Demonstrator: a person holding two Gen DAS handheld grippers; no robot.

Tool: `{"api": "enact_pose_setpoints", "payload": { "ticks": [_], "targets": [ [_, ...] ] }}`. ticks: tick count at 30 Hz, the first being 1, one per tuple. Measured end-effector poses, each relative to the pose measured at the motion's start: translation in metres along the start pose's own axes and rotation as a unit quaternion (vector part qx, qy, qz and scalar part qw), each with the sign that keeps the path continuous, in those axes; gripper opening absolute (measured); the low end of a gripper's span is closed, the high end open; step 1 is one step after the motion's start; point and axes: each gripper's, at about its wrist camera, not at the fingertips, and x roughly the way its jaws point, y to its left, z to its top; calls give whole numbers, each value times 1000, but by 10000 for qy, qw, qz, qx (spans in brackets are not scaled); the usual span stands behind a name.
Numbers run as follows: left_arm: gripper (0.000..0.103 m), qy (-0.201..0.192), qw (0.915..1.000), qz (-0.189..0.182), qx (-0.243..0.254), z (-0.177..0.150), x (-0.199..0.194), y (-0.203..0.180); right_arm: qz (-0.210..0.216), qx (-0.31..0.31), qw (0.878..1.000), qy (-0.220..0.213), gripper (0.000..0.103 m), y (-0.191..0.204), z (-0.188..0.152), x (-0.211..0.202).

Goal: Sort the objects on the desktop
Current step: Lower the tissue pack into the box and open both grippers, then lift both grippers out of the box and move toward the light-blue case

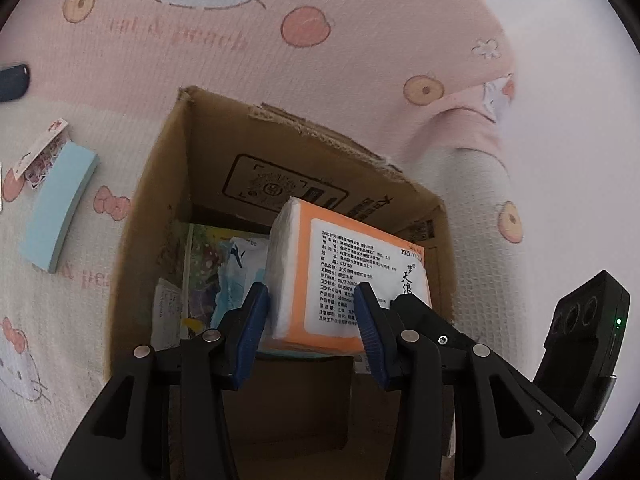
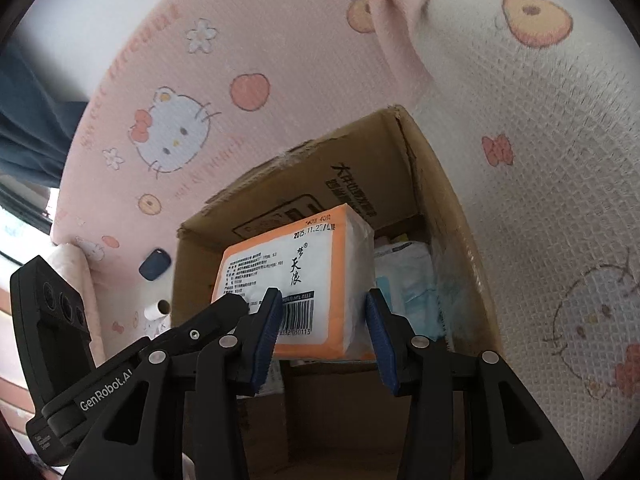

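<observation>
Tissue pack [image 1: 344,276] held betw. left tongs [image 1: 312,320] & right tongs [image 2: 324,324], both clamped on it, over open cardboard box [image 1: 168,184]; blue notepad [image 1: 60,208] beside box.

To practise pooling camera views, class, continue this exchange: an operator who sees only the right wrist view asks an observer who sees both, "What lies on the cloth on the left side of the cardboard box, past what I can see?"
Observer: A light blue pad lies flat on the cloth, left of the cardboard box.
Operator: Is anything next to it?
Observer: Yes, a small sticker pack sits at the pad's far end and seems to touch it.
Operator: The box wall hides the left of the interior. What is down there?
Observer: A colourful printed sheet lies at the bottom, left of the tissue pack.
</observation>
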Motion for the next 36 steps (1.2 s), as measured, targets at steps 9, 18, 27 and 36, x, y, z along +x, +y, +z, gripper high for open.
{"api": "enact_pose_setpoints", "payload": {
  "ticks": [9,18,27,36],
  "targets": [
    [73,125,9999,25,6,15,4,2,45,293,9981,-542,75,-8,14,-11],
    [73,139,9985,-478,-215,16,-12,12,-133,319,9962,-798,92,-4,17,-38],
    [73,128,9957,-822,-414,16,-47,26,-174,327,9963,-769,92,36,0,-54],
    [73,-179,9933,-959,-626,0,-108,64,-251,-31,9965,-801,92,106,-35,-78]
  ]
}}
